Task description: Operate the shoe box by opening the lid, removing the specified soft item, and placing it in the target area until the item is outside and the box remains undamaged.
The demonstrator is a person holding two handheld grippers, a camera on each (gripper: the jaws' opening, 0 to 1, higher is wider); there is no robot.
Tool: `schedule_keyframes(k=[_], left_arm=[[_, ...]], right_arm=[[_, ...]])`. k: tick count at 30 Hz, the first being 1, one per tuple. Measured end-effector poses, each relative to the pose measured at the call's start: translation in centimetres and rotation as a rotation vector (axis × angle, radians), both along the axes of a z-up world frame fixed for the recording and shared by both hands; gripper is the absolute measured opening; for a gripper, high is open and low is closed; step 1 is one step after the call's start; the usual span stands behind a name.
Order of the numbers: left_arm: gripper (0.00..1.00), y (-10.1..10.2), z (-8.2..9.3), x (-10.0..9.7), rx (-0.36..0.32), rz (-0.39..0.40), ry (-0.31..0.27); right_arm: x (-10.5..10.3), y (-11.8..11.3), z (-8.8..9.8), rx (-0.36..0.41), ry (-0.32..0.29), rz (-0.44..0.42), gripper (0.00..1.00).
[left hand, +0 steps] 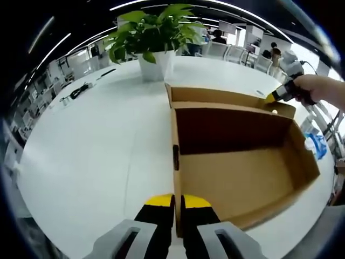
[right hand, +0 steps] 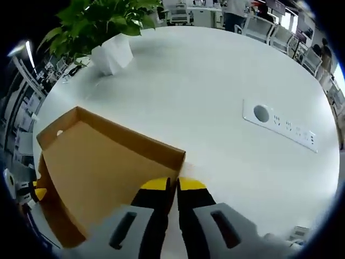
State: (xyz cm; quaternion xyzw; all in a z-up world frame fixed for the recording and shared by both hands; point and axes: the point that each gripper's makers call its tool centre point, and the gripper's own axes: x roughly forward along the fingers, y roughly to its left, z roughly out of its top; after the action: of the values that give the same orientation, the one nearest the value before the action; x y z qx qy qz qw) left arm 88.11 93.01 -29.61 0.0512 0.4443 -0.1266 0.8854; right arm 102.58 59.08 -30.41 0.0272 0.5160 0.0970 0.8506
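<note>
Left gripper [left hand: 178, 200] pinches the box [left hand: 242, 172] wall at 6 o'clock; right gripper [right hand: 173, 184] pinches the lid [right hand: 102, 162] edge; swing the lid back gently to avoid tearing

Open office with a white counter [right hand: 215, 81], potted plant [left hand: 153, 32], office chairs [right hand: 280, 35], ceiling strip lights [left hand: 51, 48].

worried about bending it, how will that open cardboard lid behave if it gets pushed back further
Probably light and fairly stiff: the lid is a thin cardboard panel with folded rims. It likely pivots at its joint with the shoe box, and its thin edge, clamped by the right gripper, could crease.
</note>
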Motion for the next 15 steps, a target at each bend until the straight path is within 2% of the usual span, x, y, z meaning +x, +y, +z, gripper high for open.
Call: schedule_keyframes(k=[6,9,10,13,15], left_arm=[[0.04,-0.1,0.1,-0.1,-0.002,0.006,0.000],[0.04,0.0,0.0,0.1,-0.001,0.010,-0.001],[0.04,-0.1,0.0,0.1,-0.002,0.014,0.000],[0.04,-0.2,0.0,0.0,-0.001,0.019,-0.002],[0.04,-0.2,0.1,0.0,-0.001,0.023,-0.002]], right_arm=[[0.9,0.0,1.1,-0.002,-0.066,-0.017,0.01],[0.8,0.2,2.3,0.005,-0.120,-0.035,0.00],[1.1,0.2,2.1,0.011,-0.145,-0.043,0.00],[1.6,0.3,3.4,0.036,-0.212,-0.070,0.00],[1.9,0.2,3.8,0.044,-0.230,-0.078,0.00]])
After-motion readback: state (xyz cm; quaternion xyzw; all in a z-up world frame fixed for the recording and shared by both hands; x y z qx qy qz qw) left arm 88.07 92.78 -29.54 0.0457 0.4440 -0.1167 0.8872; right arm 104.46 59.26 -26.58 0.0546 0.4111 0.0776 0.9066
